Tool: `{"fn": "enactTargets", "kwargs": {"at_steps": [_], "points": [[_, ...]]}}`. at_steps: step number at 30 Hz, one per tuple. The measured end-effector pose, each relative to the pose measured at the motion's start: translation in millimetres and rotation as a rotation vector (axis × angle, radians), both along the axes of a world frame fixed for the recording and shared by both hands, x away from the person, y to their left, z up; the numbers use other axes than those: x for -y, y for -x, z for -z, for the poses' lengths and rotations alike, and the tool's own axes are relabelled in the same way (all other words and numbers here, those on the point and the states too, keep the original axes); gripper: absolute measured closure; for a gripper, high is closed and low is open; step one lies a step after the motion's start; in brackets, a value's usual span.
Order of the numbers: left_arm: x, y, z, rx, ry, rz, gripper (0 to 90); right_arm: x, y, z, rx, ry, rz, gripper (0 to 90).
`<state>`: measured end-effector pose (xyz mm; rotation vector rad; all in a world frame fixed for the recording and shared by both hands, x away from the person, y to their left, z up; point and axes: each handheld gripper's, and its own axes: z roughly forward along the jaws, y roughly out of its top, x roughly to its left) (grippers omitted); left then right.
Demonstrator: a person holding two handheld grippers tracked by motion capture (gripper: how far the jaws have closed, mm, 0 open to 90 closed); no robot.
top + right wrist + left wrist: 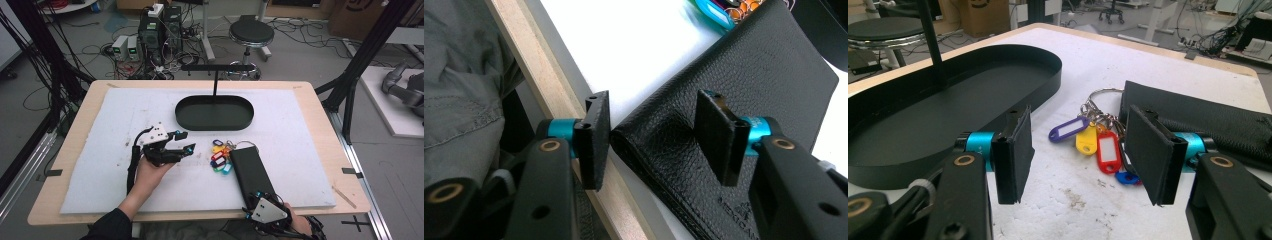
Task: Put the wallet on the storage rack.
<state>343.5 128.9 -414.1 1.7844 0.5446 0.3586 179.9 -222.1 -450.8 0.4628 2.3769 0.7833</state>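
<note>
- High view, nearest edge: the right gripper (260,197) is seen at the front rim of the table (320,100), held in a hand at the bottom of the frame, with its jaws spread around the near end of a black wallet (250,172).
- In the right gripper view, the wallet (724,70) is found between the two jaws, which stand apart; the left pad is just beside the wallet's folded corner, while the right pad is over the leather, and whether it touches cannot be told. Nothing is clamped.
- The wallet is laid on the white mat (125,115), its near end at the mat's front edge, its far end reaching toward the middle of the table.
- Farther in, a bunch of coloured key tags (220,156) on a ring is laid on the mat, just beside the wallet's far left corner.
- To the left of the tags, the left gripper (184,141) is held in the left hand (152,170), pointed toward them and near them.
- In the left gripper view, its jaws are seen wide apart with nothing between them; the key tags (1088,137) lie on the mat beyond the gap, apart from both pads, and the wallet (1208,117) is seen behind the right jaw.
- Beyond all this, a black oval tray (182,117) with an upright stand is set on the far half of the mat.
- Past the table, a round stool (251,32) is seen on the floor.
</note>
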Motion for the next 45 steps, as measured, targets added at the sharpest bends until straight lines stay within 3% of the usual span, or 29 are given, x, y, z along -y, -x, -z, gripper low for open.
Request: {"fn": "enactTargets", "kwargs": {"at_steps": [2, 4, 6, 11, 14, 16, 18, 19, 20, 23, 24, 31, 40, 45], "points": [[-0.2, 0.0, -0.1, 0.002, -0.001, -0.001, 44.5, 0.5, 0.0, -0.7, -0.004, -0.002, 0.0, 56.4], [-0.4, 0.1, -0.3, 0.002, 0.005, -0.002, 44.5, 3.8, -0.5, -4.8, -0.029, -0.028, -0.002, 66.7], [-0.7, -0.1, -0.3, 0.001, 0.006, -0.004, 44.5, 5.8, -1.6, -6.6, -0.037, -0.036, 0.003, 70.9], [-0.6, -0.3, 0.0, 0.0, 0.006, -0.003, 44.4, 10.1, -3.8, -11.6, -0.032, -0.058, 0.014, 77.9], [-1.1, -0.7, 0.0, 0.003, 0.007, -0.006, 44.3, 19.8, -7.3, -21.3, -0.021, -0.127, 0.025, 80.7], [-1.1, -1.1, 0.2, 0.0, 0.009, -0.008, 44.2, 21.9, -7.9, -23.1, -0.019, -0.14, 0.031, 80.8], [-0.9, -1.0, 0.2, 0.0, 0.009, -0.009, 44.1, 34.1, -13.4, -31.7, -0.023, -0.229, 0.055, 81.0], [-0.9, -1.0, 0.1, 0.002, 0.009, -0.007, 44.1, 34.1, -13.4, -31.7, -0.023, -0.229, 0.055, 81.0], [-0.8, -0.8, 0.1, 0.003, 0.012, -0.01, 44.1, 43.6, -17.3, -36.2, -0.034, -0.294, 0.085, 81.0], [-0.9, -1.1, 0.2, 0.002, 0.012, -0.013, 44.1, 53.8, -21.4, -40.0, -0.038, -0.338, 0.114, 81.0], [-0.7, -1.3, 0.5, 0.001, 0.014, -0.014, 44.1, 64.3, -24.9, -42.8, -0.048, -0.388, 0.149, 80.9], [-0.2, -1.9, 0.9, -0.001, 0.014, -0.013, 44.1, 92.4, -34.9, -47.9, -0.043, -0.488, 0.253, 80.6], [0.9, -1.6, 0.9, 0.001, 0.011, -0.015, 43.7, 107.8, -40.1, -48.8, -0.026, -0.522, 0.373, 73.1], [1.3, -2.1, 1.4, -0.001, 0.009, -0.014, 43.2, 112.9, -49.4, -42.8, -0.082, -0.526, 0.438, 64.4]]}}
